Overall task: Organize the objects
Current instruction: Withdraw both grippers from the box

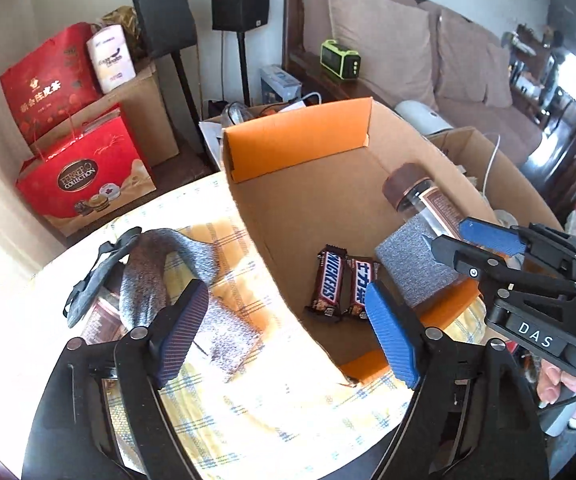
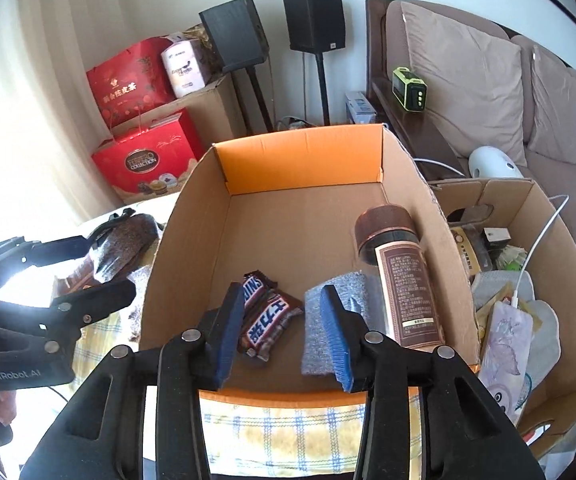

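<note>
An open cardboard box point(image 2: 191, 216) with orange flaps stands on the yellow plaid tablecloth point(image 1: 271, 404). Two Snickers bars point(image 2: 265, 316), a grey pad point(image 2: 320, 328) and a brown-capped bottle point(image 2: 402, 280) lie inside it. Left of the box, a grey sock point(image 1: 147, 276) and a black strap-like item point(image 1: 95, 276) rest over something with a brown label point(image 1: 97, 322). My left gripper point(image 1: 288, 334) hovers open over the box's left wall, empty. My right gripper point(image 2: 283, 332) hangs open above the box's near edge, over the bars and the pad, gripping nothing. Each gripper shows in the other's view: the right gripper point(image 1: 448, 236), the left gripper point(image 2: 107, 268).
A second cardboard box point(image 2: 548, 248) at the right holds cloths, a white cable and oddments. Beyond the table are red gift bags point(image 1: 83, 176), two black speakers on stands point(image 1: 239, 0), a brown sofa point(image 1: 468, 60) and a green device point(image 1: 340, 60).
</note>
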Motion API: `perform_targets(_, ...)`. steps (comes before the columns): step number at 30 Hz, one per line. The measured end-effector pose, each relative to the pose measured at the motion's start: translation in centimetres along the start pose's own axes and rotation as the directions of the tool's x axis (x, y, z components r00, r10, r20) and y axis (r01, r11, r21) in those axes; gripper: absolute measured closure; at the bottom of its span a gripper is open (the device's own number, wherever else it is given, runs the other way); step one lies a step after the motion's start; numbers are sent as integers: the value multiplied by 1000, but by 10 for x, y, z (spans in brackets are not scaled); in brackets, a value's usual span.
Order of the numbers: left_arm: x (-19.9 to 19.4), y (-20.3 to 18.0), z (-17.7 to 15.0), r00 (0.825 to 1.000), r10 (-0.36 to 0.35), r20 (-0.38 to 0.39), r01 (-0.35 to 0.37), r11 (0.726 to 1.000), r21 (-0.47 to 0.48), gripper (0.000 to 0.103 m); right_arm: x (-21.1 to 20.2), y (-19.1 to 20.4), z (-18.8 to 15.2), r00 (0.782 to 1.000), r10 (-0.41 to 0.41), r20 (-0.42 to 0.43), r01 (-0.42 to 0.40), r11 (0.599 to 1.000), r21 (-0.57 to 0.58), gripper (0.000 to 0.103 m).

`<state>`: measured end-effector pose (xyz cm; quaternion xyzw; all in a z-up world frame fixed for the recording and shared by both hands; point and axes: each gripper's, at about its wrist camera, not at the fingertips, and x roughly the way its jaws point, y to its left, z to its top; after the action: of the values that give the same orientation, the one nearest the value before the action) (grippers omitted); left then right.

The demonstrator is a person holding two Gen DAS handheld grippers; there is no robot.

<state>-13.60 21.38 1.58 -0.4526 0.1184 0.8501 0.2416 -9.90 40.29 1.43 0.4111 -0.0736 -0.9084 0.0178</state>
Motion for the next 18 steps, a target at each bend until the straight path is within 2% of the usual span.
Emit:
perform_targets(2, -7, 16, -7, 1000, 12, 8, -12, 1000, -17, 21, -3, 11, 0, 1000, 12, 7, -11, 1000, -20, 54)
perform_targets(6, -15, 44, -21, 1000, 23, 2, -22, 999, -49, 21, -6, 31, 0, 999, 44, 11, -44, 998, -40, 36)
perform_targets(10, -17, 70, -37, 1000, 17, -8, -17, 994, -108, 21, -4, 50, 1, 998, 66, 6, -65, 996, -67, 27)
perform_targets(15, -22, 93, -56, 1000, 19, -12, -21, 981, -190, 21, -3, 72, -1, 997, 71, 3, -70, 992, -100, 21)
perform_targets(17, -25, 101, -64, 1000, 8, -10, -10, 974, -225, 18, -2, 78, -1, 998, 65, 5, -64, 992, -112, 17)
perform_targets(18, -27, 104, -67, 1000, 11, -3, -12, 971, -240, 12, -2, 81, -1, 998, 64, 6, -63, 991, -117, 15)
